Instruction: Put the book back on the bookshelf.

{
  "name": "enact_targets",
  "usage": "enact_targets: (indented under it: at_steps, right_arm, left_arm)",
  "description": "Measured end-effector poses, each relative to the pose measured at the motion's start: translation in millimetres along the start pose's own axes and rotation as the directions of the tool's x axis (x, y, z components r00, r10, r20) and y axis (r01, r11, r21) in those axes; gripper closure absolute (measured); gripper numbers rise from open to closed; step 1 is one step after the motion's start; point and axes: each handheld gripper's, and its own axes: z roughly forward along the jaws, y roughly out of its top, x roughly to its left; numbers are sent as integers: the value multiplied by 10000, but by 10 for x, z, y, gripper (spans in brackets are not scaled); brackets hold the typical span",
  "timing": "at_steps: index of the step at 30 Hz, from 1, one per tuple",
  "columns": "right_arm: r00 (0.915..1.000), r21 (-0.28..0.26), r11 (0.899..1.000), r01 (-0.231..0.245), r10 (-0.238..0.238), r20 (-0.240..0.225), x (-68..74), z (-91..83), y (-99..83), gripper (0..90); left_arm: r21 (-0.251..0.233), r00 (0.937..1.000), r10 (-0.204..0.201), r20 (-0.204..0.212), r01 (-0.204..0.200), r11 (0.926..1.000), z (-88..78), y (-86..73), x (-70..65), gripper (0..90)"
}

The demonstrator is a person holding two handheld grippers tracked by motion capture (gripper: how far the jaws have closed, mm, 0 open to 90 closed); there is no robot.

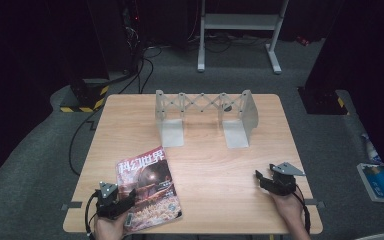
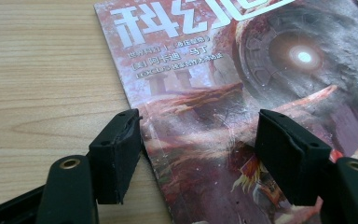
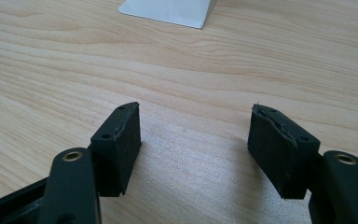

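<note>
A magazine (image 1: 150, 187) with a red cover and white Chinese title lies flat near the table's front left. My left gripper (image 1: 122, 200) rests at its lower left corner. In the left gripper view the jaws stand wide apart over the magazine (image 2: 242, 84), the left one at the cover's edge, with nothing pinched between them. My right gripper (image 1: 262, 177) sits at the front right of the table, its jaws open over bare wood (image 3: 193, 140).
A grey metal expandable book rack (image 1: 205, 117) stands at the back middle of the wooden table (image 1: 205, 165); one of its base plates (image 3: 168, 11) shows ahead of the right gripper. Cables, a white stand and a blue-white packet lie on the floor around.
</note>
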Motion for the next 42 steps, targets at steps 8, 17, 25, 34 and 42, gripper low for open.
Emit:
enact_targets:
  at_steps: [8,17,25,34,42]
  right_arm:
    - [10000,-2,10000,4,-4,5,0,1,0,346]
    - [10000,-3,10000,6,-6,4,0,1,0,346]
    - [10000,37,10000,-64,64,-48,0,-1,2,348]
    - [9999,65,10000,-6,7,-134,15,-7,4,375]
    - [9995,253,9997,67,-59,-312,71,-30,32,521]
  left_arm:
    - [229,9998,124,154,-127,9997,27,48,-52,315]
    - [394,9987,316,392,-331,9987,81,104,-147,316]
    - [359,9974,457,557,-477,9982,145,146,-255,320]
    - [387,9949,642,783,-674,9970,214,198,-369,324]
    - [479,9924,789,945,-837,9953,265,251,-436,324]
